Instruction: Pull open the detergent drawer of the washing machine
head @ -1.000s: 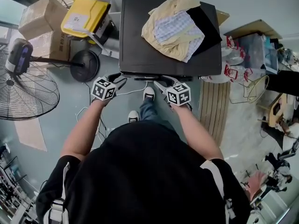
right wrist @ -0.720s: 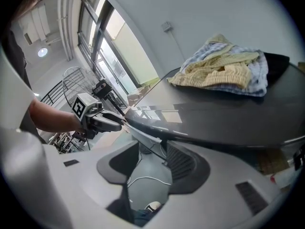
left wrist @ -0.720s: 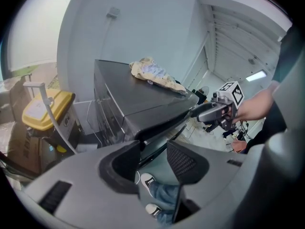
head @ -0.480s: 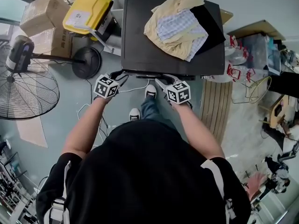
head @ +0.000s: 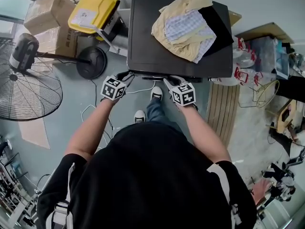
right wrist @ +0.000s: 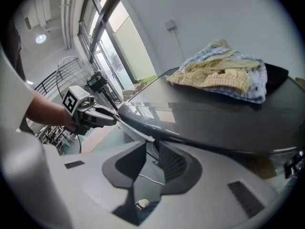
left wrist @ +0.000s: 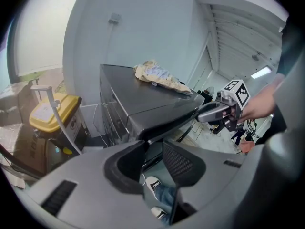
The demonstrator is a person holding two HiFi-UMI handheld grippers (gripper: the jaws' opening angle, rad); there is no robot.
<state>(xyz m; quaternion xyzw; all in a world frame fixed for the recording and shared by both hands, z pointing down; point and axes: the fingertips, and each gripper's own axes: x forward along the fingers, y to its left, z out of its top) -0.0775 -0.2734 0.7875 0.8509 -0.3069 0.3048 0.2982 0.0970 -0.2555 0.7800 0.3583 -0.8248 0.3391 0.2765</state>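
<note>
My right gripper (right wrist: 152, 149), jaws just closing to a narrow gap with only floor showing between them, sits close under the front rim of the washing machine (head: 157, 42) as I reach for the detergent drawer, out of sight beneath that rim; next I must find its handle and pinch it. My left gripper (left wrist: 153, 149), slightly parted and empty, hovers alongside

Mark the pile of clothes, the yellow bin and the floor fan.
pile of clothes (head: 187, 26): head view, on the checked cloth at its middle.
yellow bin (head: 93, 9): head view, on its lid.
floor fan (head: 28, 93): head view, on the wire grille.
</note>
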